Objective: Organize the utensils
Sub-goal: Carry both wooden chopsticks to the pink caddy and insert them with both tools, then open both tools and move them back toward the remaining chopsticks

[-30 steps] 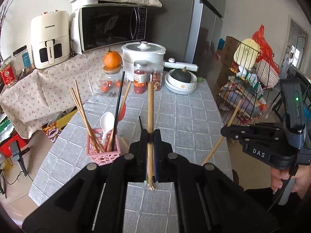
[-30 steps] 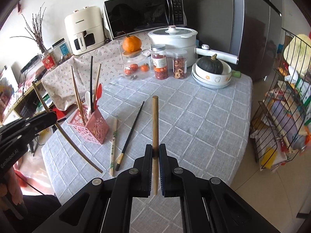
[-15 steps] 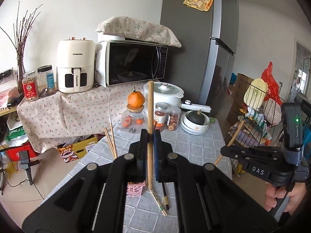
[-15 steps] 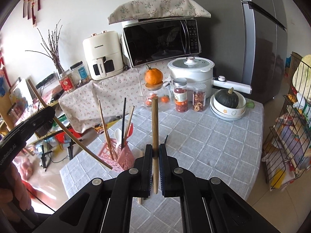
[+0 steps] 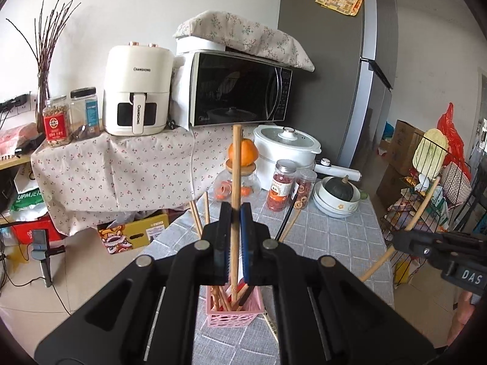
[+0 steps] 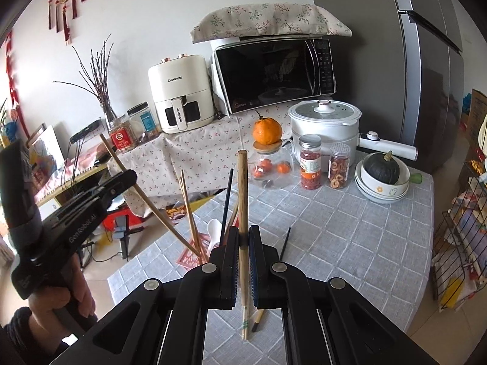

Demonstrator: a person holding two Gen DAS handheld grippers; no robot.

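Note:
My left gripper (image 5: 236,210) is shut on a wooden chopstick (image 5: 236,164) that stands nearly upright, its lower end down in the pink holder (image 5: 234,316). The holder contains several chopsticks, a white spoon (image 6: 214,228) and a red utensil. In the right wrist view the left gripper (image 6: 132,176) slants its chopstick (image 6: 146,203) into the pink holder (image 6: 188,257). My right gripper (image 6: 243,231) is shut on another wooden chopstick (image 6: 243,188), above the table and right of the holder. The right gripper (image 5: 395,240) shows at the left wrist view's right edge.
A black chopstick (image 6: 285,240) lies on the grey checked tablecloth (image 6: 350,243), and two more chopsticks (image 6: 245,325) lie under my right gripper. Jars (image 6: 310,164), an orange (image 6: 267,130), a white pot (image 6: 324,121) and stacked bowls with a squash (image 6: 382,179) stand at the back. A wire rack (image 6: 456,243) is at right.
The left gripper has carried its chopstick over to the pink holder, and the lower end now sits inside it. The right gripper has lifted its chopstick off the table.

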